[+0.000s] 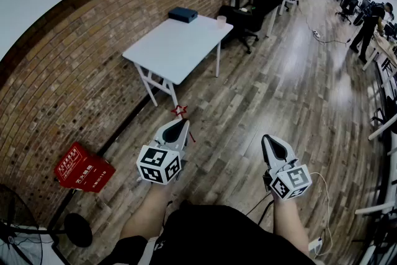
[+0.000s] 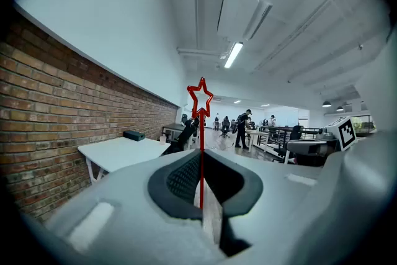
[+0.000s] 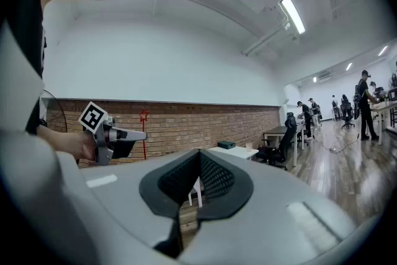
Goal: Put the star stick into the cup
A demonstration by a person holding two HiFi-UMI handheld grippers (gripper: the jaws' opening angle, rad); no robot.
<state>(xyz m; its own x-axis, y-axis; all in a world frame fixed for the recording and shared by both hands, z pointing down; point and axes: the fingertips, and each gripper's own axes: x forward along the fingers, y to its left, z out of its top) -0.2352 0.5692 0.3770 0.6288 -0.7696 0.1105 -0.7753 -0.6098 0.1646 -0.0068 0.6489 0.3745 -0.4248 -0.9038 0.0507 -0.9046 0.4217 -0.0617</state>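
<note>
A thin red stick topped with an outlined star (image 2: 200, 97) stands upright between the jaws of my left gripper (image 2: 201, 155), which is shut on it. In the head view the star (image 1: 179, 110) pokes out past the left gripper (image 1: 178, 127), above the wooden floor. The cup (image 1: 221, 21) is a small pale one near the far right corner of a white table (image 1: 177, 49), well ahead of both grippers. My right gripper (image 1: 268, 141) is held level beside the left one, shut with nothing in it. The right gripper view shows the left gripper (image 3: 127, 135) and the star stick (image 3: 144, 116) before the brick wall.
A dark flat box (image 1: 183, 13) lies at the table's far corner. A red case (image 1: 84, 167) and a floor fan (image 1: 12, 220) stand by the brick wall at the left. Black office chairs (image 1: 251, 12), desks and several people are further back.
</note>
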